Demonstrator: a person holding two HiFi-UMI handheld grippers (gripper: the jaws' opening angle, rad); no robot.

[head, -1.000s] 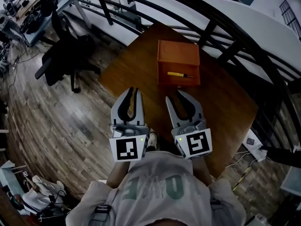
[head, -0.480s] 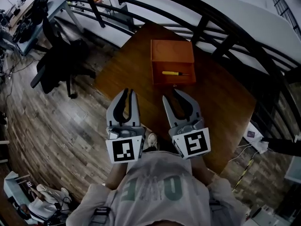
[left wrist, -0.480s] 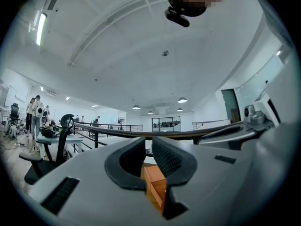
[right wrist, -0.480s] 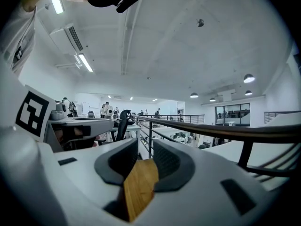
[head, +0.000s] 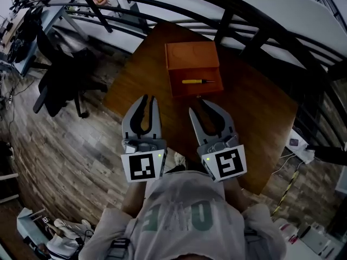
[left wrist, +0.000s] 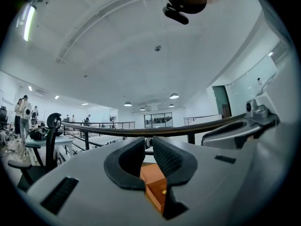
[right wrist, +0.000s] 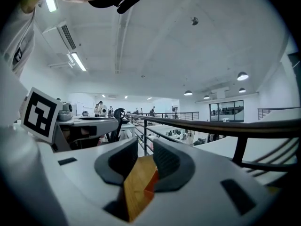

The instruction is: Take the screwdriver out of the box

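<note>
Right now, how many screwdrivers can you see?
1. A yellow-handled screwdriver lies across the tray of the open orange box at the far side of the wooden table. No other shows; the tray looks fully in view.

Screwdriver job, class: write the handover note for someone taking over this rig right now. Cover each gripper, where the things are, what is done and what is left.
Left gripper: shut, empty, over the near edge of the table, short of the box.
Right gripper: jaws slightly apart, empty, beside the left one, also short of the box.
Box: orange, lid open, standing on the wooden table.
Screwdriver: yellow handle, lying inside the open box, untouched.
Done: the box is already open, nothing else.
Left: reach in, grip the screwdriver and lift it out of the box.
</note>
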